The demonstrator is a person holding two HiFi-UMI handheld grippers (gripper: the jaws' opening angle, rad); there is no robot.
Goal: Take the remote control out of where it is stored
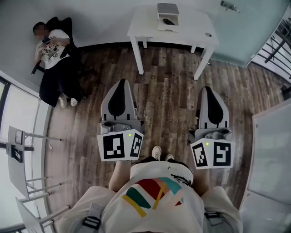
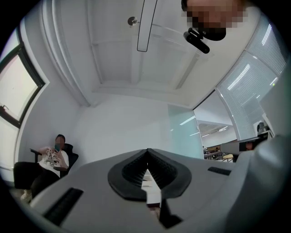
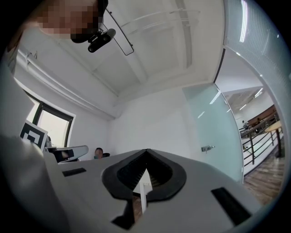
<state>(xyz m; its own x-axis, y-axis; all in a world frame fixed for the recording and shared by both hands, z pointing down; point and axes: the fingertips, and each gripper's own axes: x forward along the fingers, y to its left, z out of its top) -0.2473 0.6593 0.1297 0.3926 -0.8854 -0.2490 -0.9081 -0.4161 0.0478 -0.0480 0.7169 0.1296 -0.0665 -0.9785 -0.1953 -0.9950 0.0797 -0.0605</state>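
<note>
We hold the left gripper (image 1: 120, 86) and the right gripper (image 1: 208, 91) closed and empty, well apart from the table (image 1: 145, 27). There the dark remote (image 1: 168, 21) lies in a small box (image 1: 167, 9). It looks light, stiff and smooth, so we would pinch its long sides.

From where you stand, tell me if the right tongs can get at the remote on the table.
Probably not yet. The right tongs are shut and held near the body, with a stretch of floor between them and the table where the remote lies. Nothing blocks the way; step closer first.
</note>
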